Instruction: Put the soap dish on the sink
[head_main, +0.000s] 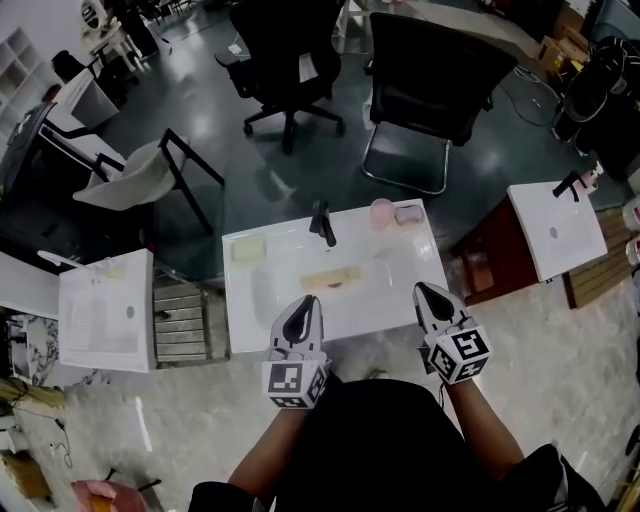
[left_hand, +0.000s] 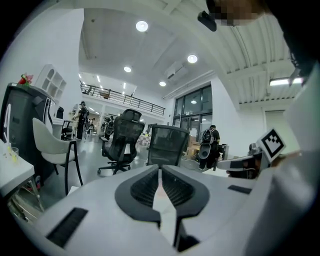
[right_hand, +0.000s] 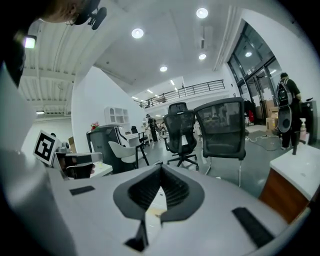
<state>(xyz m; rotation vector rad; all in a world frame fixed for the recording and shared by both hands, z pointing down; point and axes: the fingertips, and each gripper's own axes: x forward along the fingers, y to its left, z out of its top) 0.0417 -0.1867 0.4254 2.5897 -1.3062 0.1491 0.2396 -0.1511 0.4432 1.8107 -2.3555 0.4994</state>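
The white sink (head_main: 270, 305) stands in front of me in the head view, with a black faucet (head_main: 322, 222) at its back. A small pale rectangular dish (head_main: 408, 214), which looks like the soap dish, rests on the back right ledge beside a pink cup (head_main: 382, 213). A flat tan piece (head_main: 331, 281) lies in the basin. A pale yellow block (head_main: 247, 250) sits on the back left ledge. My left gripper (head_main: 303, 312) (left_hand: 160, 169) and right gripper (head_main: 428, 297) (right_hand: 161, 166) hover at the sink's near edge. Both are shut and hold nothing.
Two more white sinks stand at the left (head_main: 105, 310) and at the right (head_main: 555, 228). A metal rack (head_main: 183, 322) sits between the left one and mine. Black office chairs (head_main: 435, 85) (head_main: 285, 60) and a white chair (head_main: 135, 175) stand on the dark floor beyond.
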